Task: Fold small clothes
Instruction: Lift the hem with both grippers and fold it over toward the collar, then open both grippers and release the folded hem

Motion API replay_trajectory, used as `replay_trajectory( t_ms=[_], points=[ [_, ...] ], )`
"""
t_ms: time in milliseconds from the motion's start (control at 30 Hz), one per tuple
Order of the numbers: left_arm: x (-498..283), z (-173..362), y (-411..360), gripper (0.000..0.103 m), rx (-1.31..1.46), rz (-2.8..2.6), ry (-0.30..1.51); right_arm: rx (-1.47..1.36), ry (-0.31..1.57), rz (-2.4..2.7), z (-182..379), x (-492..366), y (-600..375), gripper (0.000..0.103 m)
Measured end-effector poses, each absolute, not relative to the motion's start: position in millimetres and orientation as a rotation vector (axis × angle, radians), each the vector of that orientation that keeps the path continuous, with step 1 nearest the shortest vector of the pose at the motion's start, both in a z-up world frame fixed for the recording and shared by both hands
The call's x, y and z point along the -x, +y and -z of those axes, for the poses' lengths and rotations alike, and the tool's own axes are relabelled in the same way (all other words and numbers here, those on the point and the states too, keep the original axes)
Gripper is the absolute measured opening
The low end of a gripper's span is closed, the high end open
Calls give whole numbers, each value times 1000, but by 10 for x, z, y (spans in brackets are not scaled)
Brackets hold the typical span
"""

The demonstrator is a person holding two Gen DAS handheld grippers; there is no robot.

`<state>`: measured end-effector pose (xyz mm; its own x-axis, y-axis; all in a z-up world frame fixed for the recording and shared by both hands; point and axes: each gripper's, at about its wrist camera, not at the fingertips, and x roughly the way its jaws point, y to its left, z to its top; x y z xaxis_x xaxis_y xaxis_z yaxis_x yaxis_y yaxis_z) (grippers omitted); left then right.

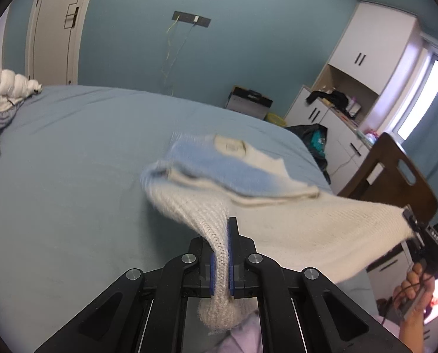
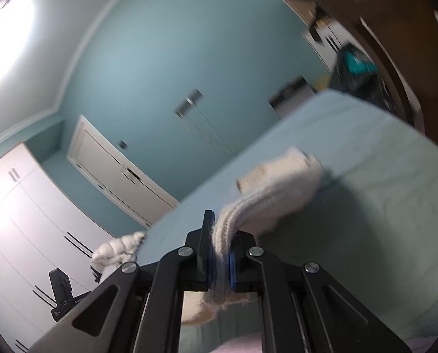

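Note:
A small cream knitted sweater with a pale blue band is held in the air above the blue bed. My left gripper is shut on one knitted edge of it. My right gripper grips the opposite edge at the far right of the left wrist view, and the cloth is stretched between the two. In the right wrist view the right gripper is shut on a bunched cream edge of the sweater, which trails blurred over the bed.
White bedding is piled at the bed's left end. A brown wooden chair stands beside the bed at right, with white cabinets and a dark bag behind. A wardrobe and a door line the wall.

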<state>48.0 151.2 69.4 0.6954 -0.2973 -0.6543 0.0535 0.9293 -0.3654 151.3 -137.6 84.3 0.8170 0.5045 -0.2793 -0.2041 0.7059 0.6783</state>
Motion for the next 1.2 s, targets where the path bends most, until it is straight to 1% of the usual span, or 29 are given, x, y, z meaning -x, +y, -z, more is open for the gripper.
replay_trajectory(
  t_ms=[167, 300, 400, 467, 567, 633, 767, 833, 900, 967, 1033, 1067, 1100, 1133, 1167, 1200],
  points=[
    [-123, -990, 1690, 5, 368, 228, 811, -685, 413, -442, -1161, -1247, -1407, 3],
    [295, -1221, 1835, 5, 396, 286, 753, -648, 376, -504, -1409, -918, -1411, 3],
    [382, -1217, 1953, 5, 445, 307, 724, -620, 360, -531, -1437, -796, -1454, 3],
    [238, -1163, 1942, 5, 460, 292, 741, -614, 377, -522, -1354, -863, -1443, 3],
    [-174, -1002, 1937, 5, 488, 306, 798, -643, 451, -497, -1139, -1181, -1427, 3],
    [-582, -914, 1989, 5, 573, 342, 839, -664, 504, -465, -996, -1514, -1443, 3],
    [-1703, -752, 2098, 5, 647, 280, 863, -700, 568, -411, -839, -2338, -1504, 3],
    [-2342, -504, 2179, 5, 685, 210, 905, -692, 609, -381, -731, -2869, -1479, 3],
    [-3081, -95, 2172, 5, 754, 158, 1008, -687, 666, -353, -576, -3425, -1474, 4],
    [-3590, 287, 2199, 7, 870, 116, 1042, -697, 732, -269, -330, -4068, -1454, 5],
    [-3882, 621, 2178, 15, 917, 50, 1110, -751, 850, -252, 3, -4609, -1466, 14],
    [-3942, 766, 2177, 36, 949, -9, 1129, -792, 916, -220, 221, -4845, -1507, 18],
    [-3942, 831, 2170, 80, 959, -32, 1135, -822, 975, -146, 432, -4977, -1563, 32],
    [-3924, 901, 2167, 100, 956, -60, 1147, -824, 1004, -78, 527, -5012, -1604, 50],
    [-3858, 923, 2163, 103, 940, -89, 1135, -810, 1029, -13, 635, -5039, -1662, 57],
    [-3794, 933, 2152, 103, 901, -107, 1116, -794, 1033, 2, 694, -5046, -1703, 64]
  ],
)
